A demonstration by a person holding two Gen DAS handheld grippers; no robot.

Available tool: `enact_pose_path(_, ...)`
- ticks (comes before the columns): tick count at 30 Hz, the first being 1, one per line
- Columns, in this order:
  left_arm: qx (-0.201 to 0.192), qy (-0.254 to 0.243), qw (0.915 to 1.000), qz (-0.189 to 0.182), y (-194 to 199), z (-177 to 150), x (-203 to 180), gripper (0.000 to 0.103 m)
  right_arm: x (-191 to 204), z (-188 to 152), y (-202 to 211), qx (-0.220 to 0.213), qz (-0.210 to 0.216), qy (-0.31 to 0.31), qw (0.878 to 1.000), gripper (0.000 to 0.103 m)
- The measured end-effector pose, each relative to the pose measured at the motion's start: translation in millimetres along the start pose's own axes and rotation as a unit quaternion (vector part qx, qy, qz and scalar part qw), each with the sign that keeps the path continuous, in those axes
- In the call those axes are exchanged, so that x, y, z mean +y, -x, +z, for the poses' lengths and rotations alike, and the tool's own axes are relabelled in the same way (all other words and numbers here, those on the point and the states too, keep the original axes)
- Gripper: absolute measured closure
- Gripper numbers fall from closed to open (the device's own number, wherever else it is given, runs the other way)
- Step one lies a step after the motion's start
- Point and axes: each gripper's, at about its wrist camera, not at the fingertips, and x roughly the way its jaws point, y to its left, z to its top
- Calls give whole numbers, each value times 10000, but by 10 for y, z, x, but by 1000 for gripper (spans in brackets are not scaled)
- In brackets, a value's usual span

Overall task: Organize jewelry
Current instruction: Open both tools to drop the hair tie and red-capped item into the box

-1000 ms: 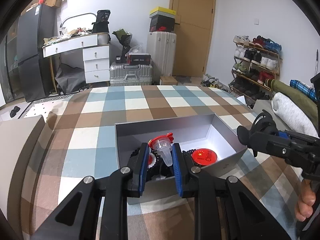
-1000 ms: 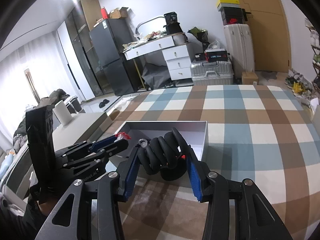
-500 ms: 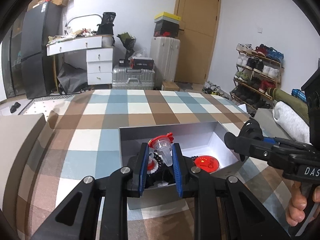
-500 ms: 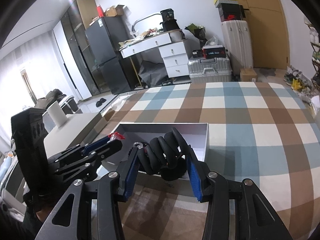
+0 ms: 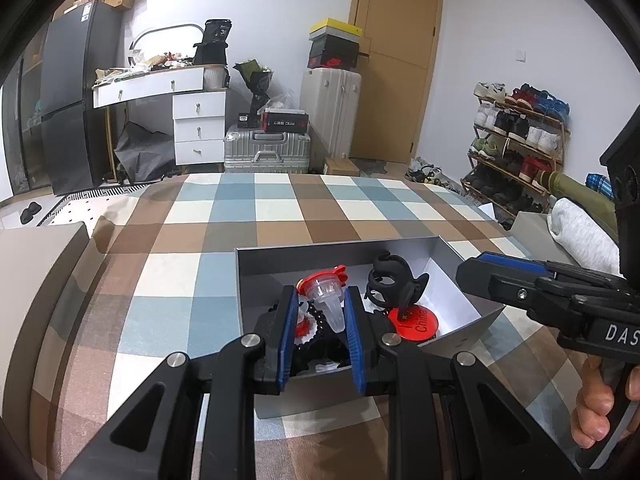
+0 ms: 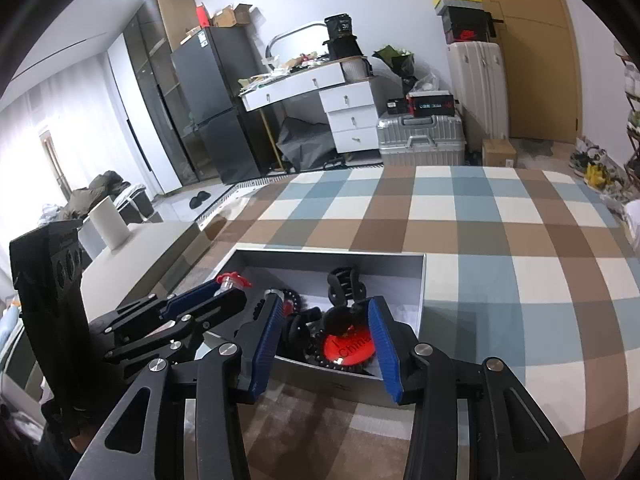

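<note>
Box [image 5: 256, 272] walls fence clutter; hair claw [image 5: 394, 286] blocks middle; far checkered cloth [image 5: 280, 208] clear.

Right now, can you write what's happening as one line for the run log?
left gripper: shut on clear red-capped tube | right gripper: open, empty | black hair claw: lying in grey box

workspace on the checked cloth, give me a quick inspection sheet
surface: checked cloth, flat.
job's things: grey box holds black hair claw, red round badge, dark beads.
clutter: nothing seen on the cloth beside the box.
grippers: left hand-held gripper shut on clear red-rimmed cap over the box; right hand-held gripper open, nothing held, over the badge.
cables: nothing seen.
surroundings: suitcases, white desk, shoe rack, wooden door.
</note>
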Motion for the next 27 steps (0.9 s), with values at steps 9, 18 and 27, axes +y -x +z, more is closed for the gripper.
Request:
enact_pose_path(9, -210, 133, 9997, 38, 54, 11, 30, 85, 14, -31, 51, -10, -50, 47, 10000, 59)
enact_pose_path(18, -130, 78, 9998, -138, 47, -2, -8, 55, -33, -63, 76, 3, -59, -34, 10000, 45)
enact_pose_path(27, -168, 191, 9997, -72, 106, -6, 23, 19, -166, -120, 175, -113, -154, -206, 9996, 20)
